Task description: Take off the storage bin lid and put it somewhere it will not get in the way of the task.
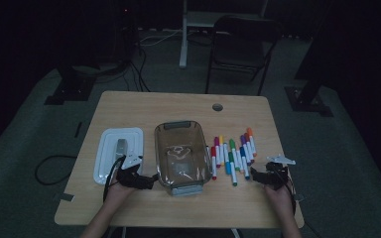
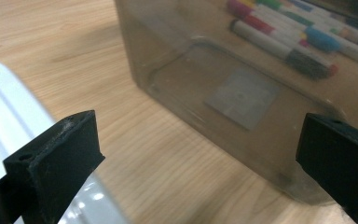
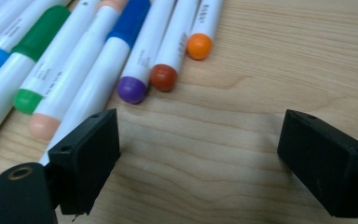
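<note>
High view: markers (image 1: 232,153) lie right of the bin (image 1: 180,156); lid (image 1: 118,153) at left.

Left gripper (image 2: 200,144) view: jaws spread, empty, facing the bin (image 2: 242,93).

Right gripper (image 3: 198,154) view: jaws spread, empty, near the markers (image 3: 98,60); their print is unreadable.
</note>
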